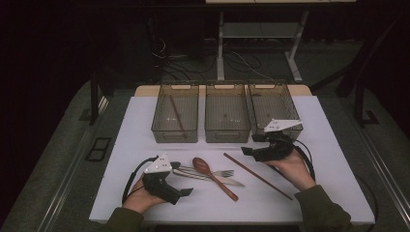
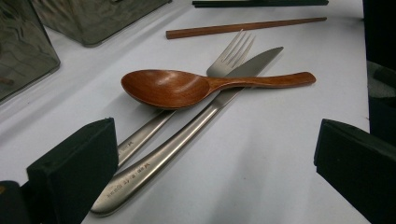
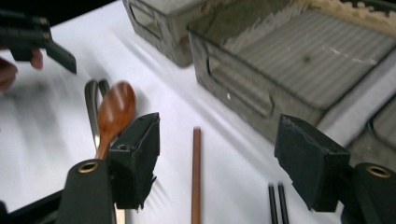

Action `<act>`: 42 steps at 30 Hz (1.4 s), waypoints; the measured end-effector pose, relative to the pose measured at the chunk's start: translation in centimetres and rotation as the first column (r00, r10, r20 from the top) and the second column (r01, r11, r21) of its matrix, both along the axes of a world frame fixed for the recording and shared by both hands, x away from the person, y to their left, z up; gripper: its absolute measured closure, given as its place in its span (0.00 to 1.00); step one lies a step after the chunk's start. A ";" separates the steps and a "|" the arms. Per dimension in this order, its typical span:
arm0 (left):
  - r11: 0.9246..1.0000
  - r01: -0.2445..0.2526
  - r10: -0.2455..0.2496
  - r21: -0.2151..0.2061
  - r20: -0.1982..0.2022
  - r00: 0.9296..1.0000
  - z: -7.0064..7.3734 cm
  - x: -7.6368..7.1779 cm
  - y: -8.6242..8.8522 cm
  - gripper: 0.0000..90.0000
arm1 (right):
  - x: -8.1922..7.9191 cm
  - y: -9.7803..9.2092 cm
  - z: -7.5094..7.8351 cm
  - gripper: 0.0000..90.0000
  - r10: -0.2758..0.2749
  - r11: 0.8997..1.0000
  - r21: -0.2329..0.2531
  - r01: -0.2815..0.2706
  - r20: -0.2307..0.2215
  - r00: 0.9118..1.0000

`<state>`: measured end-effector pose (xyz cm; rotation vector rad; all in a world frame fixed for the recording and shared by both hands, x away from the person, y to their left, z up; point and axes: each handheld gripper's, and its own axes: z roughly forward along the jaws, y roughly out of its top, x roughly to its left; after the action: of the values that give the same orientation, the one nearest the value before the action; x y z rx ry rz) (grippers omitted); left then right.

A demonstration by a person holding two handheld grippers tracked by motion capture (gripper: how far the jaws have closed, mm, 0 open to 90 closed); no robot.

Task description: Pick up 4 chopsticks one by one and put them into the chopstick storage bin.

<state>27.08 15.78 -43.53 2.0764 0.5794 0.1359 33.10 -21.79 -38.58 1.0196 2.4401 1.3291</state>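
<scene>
Table point(image 1: 145, 125): white top carrying three grey bins at the far side and loose cutlery near the person.
Bins: the left bin point(image 1: 159, 126) is already holding one chopstick point(image 1: 176, 113); the middle bin point(image 1: 227, 134) and the right bin point(image 1: 285, 96) are looking empty, which suggests sorting by kind.
Right gripper point(image 3: 217, 161): jaws are standing wide apart with nothing between them, hovering just above the loose chopstick point(image 3: 196, 177), which is lying on the table in front of the bins.
Left gripper point(image 2: 215, 163): jaws are gaping wide, empty, pointing at the handle ends of the cutlery pile.
Pile: the wooden spoon point(image 2: 187, 86) is resting across the fork point(image 2: 229, 58) and knife point(image 2: 224, 95).
Doing it well: probably taking the spoon first, closing on its handle, lifting straight up so the metal pieces are not dragging along.
</scene>
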 end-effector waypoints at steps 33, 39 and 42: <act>1.000 -0.001 0.001 0.008 -0.012 1.000 -0.2 -0.1 0.1 0.00 | -3.7 -1.8 -4.8 0.77 0.061 0.974 -0.210 -0.091 -0.146 0.987; 1.000 -0.001 0.002 0.006 -0.012 1.000 -0.2 -0.1 0.1 0.00 | -3.6 -1.6 -5.1 0.87 0.073 0.969 -0.224 -0.108 -0.158 0.985; 1.000 -0.001 0.001 0.007 -0.014 1.000 -0.2 -0.1 0.1 0.00 | -3.6 -1.4 -5.3 0.89 0.073 0.961 -0.253 -0.111 -0.153 0.985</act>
<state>27.00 15.85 -43.77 2.0848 0.5894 0.1244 29.48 -23.18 -43.90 0.9736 2.7079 0.9518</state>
